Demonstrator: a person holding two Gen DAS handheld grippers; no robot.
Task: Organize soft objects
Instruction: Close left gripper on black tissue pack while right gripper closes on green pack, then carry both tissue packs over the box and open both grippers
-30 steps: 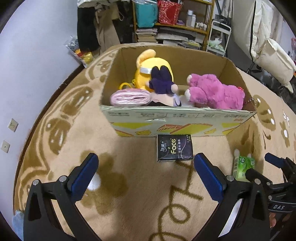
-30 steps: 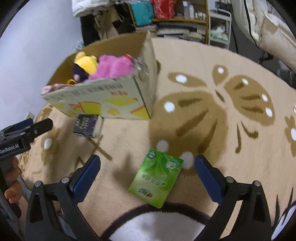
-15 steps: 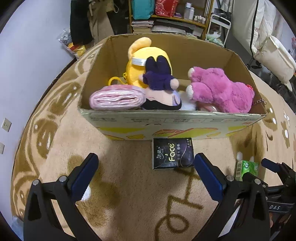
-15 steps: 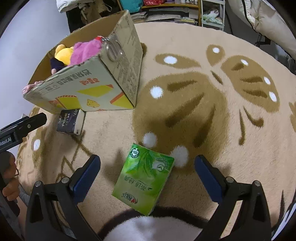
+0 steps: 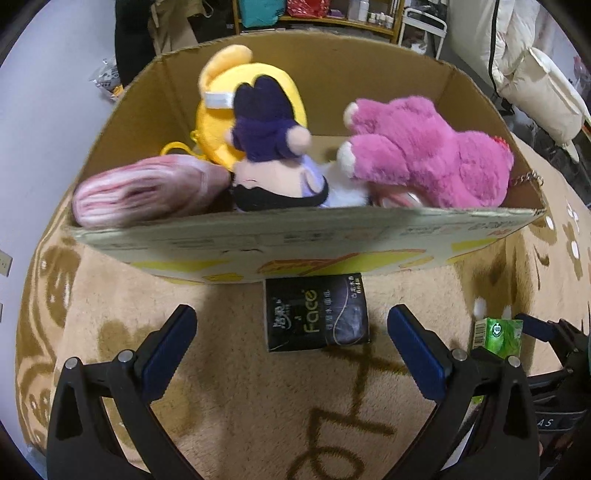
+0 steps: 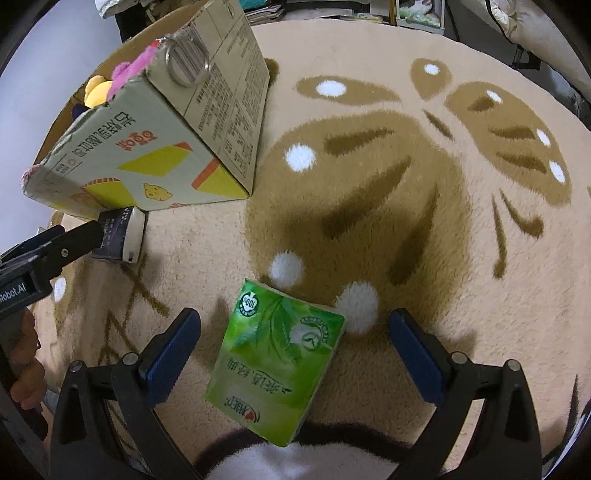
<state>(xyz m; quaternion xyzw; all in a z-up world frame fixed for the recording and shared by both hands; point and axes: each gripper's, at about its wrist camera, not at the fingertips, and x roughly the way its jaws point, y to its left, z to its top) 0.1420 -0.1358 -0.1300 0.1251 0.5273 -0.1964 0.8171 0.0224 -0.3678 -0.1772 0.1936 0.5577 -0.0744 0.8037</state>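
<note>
A black tissue pack [image 5: 317, 313] lies on the rug against the front of a cardboard box [image 5: 295, 236]. My left gripper [image 5: 291, 343] is open, its fingers on either side of the pack, slightly nearer me. A green tissue pack [image 6: 277, 363] lies on the rug between the open fingers of my right gripper [image 6: 293, 347]. The box holds a yellow plush [image 5: 236, 96], a purple-haired doll [image 5: 269, 147], a pink plush bear [image 5: 432, 155] and a pink rolled cloth [image 5: 147, 192]. The green pack also shows in the left wrist view [image 5: 498, 334], and the black pack in the right wrist view [image 6: 122, 236].
The floor is a beige rug [image 6: 406, 184] with brown patterns. Shelves [image 5: 332, 14] with clutter stand behind the box. A white padded chair [image 5: 546, 85] is at the far right. A pale wall [image 5: 44, 110] runs along the left.
Both grippers have moved forward and lower. The black pack now lies between my left fingers and the green pack between my right fingers. Both stay open.
</note>
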